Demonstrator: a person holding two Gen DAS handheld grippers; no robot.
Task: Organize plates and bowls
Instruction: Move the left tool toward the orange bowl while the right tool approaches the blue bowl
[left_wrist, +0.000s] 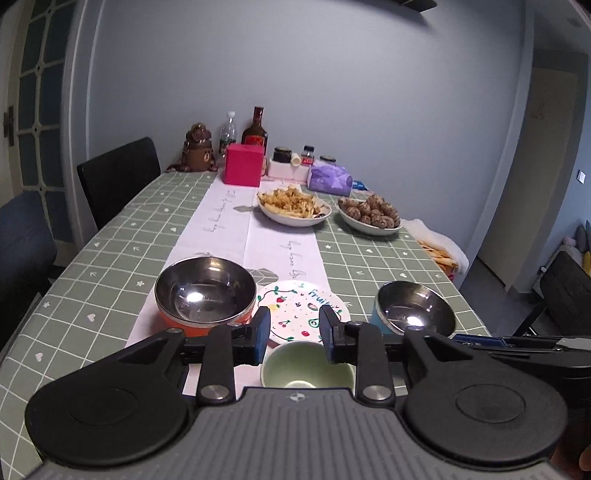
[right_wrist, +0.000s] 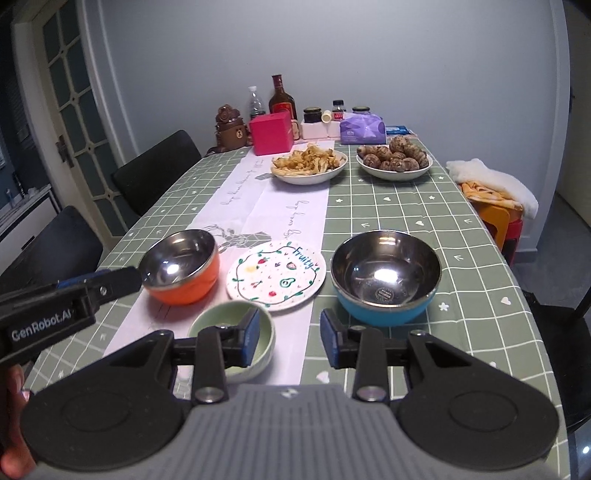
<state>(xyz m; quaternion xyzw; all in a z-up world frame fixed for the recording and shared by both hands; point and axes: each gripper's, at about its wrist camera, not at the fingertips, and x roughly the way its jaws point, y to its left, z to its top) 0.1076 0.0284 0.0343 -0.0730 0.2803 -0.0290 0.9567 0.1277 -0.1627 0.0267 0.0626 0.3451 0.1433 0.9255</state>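
left gripper (left_wrist: 294, 334): fingers sitting open, hovering over green bowl (left_wrist: 306, 363), holding nothing
right gripper (right_wrist: 290, 336): fingers also spread, empty, beside green bowl
mid: fruit plate (right_wrist: 276, 274) lying between orange bowl (right_wrist: 181, 267) and blue bowl (right_wrist: 386, 282)
risk: steel bowls looking slick, likely slipping under a rim pinch
surface (right_wrist: 461, 258): green check cloth, food dishes sitting far end
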